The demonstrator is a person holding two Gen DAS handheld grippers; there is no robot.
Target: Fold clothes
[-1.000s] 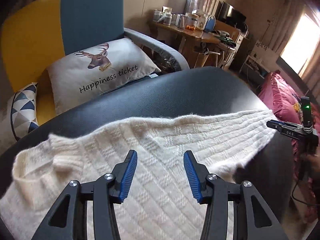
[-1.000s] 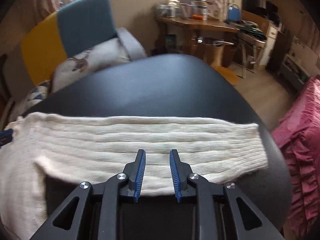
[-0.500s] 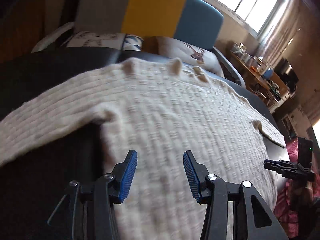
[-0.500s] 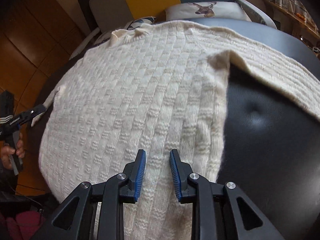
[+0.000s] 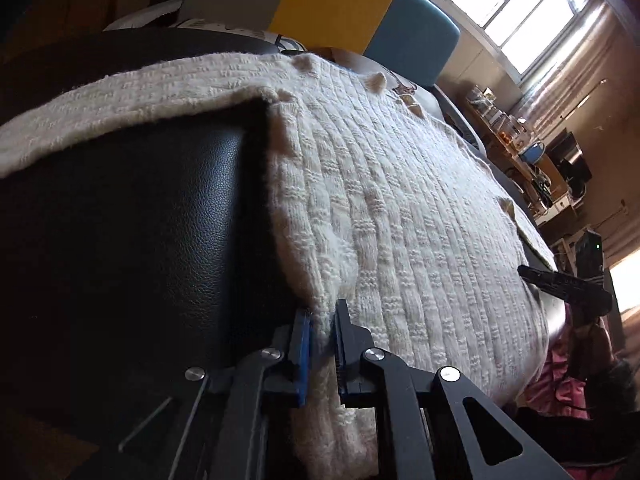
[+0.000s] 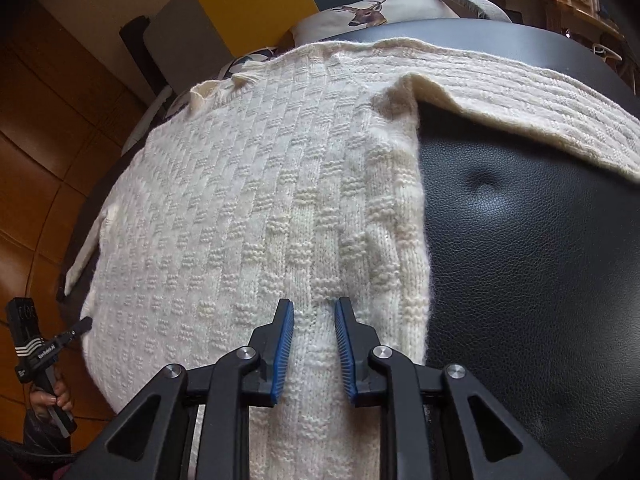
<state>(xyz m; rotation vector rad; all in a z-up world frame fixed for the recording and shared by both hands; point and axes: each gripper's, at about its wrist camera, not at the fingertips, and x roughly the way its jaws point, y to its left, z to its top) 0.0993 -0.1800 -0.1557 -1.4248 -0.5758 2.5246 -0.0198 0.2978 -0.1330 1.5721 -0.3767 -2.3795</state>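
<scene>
Left wrist view: the left hand-held gripper (image 5: 322, 314) is closing, its pads pinching the cream sweater's (image 5: 400, 208) side edge — spread on the black surface (image 5: 140, 220).

Right wrist view: the right hand-held gripper (image 6: 314, 322) is closing, sweater hem between the pads — contact unclear.

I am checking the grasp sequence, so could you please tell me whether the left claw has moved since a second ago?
Yes. The left claw has swung from mid-sweater to the sweater's side edge beside the bare black cushion; its jaws are closing with that edge between them.
</scene>
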